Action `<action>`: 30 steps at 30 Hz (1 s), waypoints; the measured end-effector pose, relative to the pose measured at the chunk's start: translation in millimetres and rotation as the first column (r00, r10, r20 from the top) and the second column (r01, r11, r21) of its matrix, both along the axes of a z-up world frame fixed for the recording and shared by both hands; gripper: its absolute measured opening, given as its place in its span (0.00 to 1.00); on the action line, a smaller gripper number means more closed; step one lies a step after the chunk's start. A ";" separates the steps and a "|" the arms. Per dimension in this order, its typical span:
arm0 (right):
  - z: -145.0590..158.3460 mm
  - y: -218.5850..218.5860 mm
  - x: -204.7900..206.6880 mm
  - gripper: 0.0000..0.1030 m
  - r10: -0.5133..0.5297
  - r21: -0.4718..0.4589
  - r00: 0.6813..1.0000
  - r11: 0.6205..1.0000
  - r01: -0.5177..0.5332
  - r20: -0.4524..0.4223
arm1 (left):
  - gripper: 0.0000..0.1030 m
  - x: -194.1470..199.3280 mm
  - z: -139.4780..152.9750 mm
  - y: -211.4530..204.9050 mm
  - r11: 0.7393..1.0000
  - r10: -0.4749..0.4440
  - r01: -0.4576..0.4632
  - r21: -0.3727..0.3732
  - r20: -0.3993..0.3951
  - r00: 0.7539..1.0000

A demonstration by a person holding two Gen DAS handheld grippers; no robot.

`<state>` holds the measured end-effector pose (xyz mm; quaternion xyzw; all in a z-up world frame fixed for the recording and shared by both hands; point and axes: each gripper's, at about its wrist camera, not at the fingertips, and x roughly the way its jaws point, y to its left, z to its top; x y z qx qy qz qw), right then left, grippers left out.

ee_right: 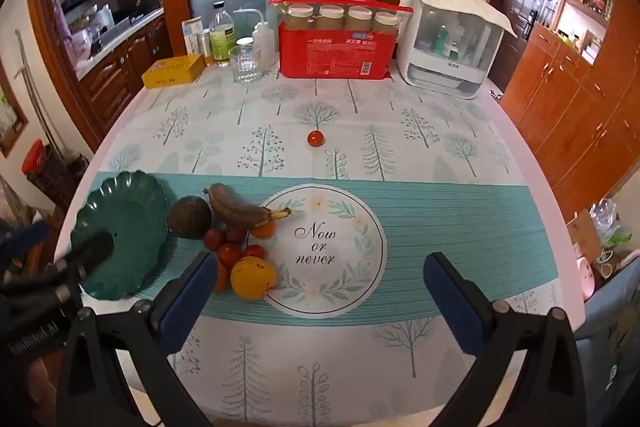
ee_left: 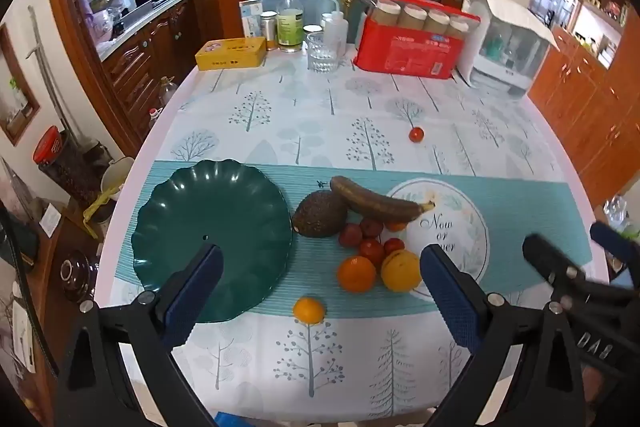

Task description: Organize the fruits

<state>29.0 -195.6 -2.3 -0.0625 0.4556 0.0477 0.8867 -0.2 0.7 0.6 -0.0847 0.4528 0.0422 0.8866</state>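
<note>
A dark green scalloped plate (ee_left: 212,239) (ee_right: 124,235) lies on the teal placemat at the left, with nothing on it. Right of it sit an avocado (ee_left: 320,213) (ee_right: 189,217), a brown banana (ee_left: 376,203) (ee_right: 240,211), several cherry tomatoes (ee_left: 372,239) (ee_right: 228,247), an orange (ee_left: 357,273) and a yellow fruit (ee_left: 400,270) (ee_right: 253,277). A small orange (ee_left: 309,310) lies alone near the front. One cherry tomato (ee_left: 416,134) (ee_right: 315,138) rests farther back. My left gripper (ee_left: 320,275) hovers open above the fruit. My right gripper (ee_right: 320,283) hovers open over the placemat's round print.
At the table's far edge stand a yellow tin (ee_left: 231,54), bottles (ee_left: 291,21), a glass (ee_left: 322,53), a red pack of jars (ee_left: 412,39) and a white appliance (ee_left: 508,47). Wooden cabinets (ee_right: 580,107) flank the right side. The tree-print tablecloth (ee_right: 400,131) stretches behind the fruit.
</note>
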 end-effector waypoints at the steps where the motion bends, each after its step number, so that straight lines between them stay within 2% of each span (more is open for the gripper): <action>1: -0.7 3.6 -0.8 1.00 0.005 -0.011 1.000 1.000 -0.005 -0.002 | 0.95 -0.4 1.3 1.9 1.000 0.004 -0.004 0.000 0.009 1.000; 3: -1.9 13.1 -1.4 1.00 0.007 -0.030 1.000 1.000 -0.007 -0.012 | 0.95 -2.1 4.3 9.4 1.000 0.021 -0.021 -0.002 0.030 0.999; 4: 3.5 9.0 0.6 1.00 -0.001 -0.009 1.000 1.000 0.001 -0.026 | 0.95 -8.2 5.5 6.7 0.999 0.018 -0.020 0.037 0.050 0.999; 5: 7.4 3.5 2.8 1.00 -0.002 0.032 0.999 0.999 0.004 -0.037 | 0.95 -3.7 7.4 -0.5 0.997 0.010 -0.011 0.081 0.016 1.000; 8: 1.6 -1.8 -3.1 1.00 -0.024 0.038 1.000 0.999 0.024 -0.005 | 0.95 -7.4 5.6 3.9 0.999 -0.004 0.004 0.052 0.006 1.000; 19: 6.0 -7.0 -10.0 1.00 -0.016 0.065 1.000 0.998 0.015 0.001 | 0.95 -6.7 0.4 -10.4 0.996 0.004 -0.001 0.093 -0.033 0.999; 30: 5.2 -9.9 -15.0 1.00 -0.020 0.077 1.000 0.997 0.021 -0.018 | 0.95 -9.1 -1.3 -7.8 0.998 0.004 -0.001 0.061 -0.040 0.999</action>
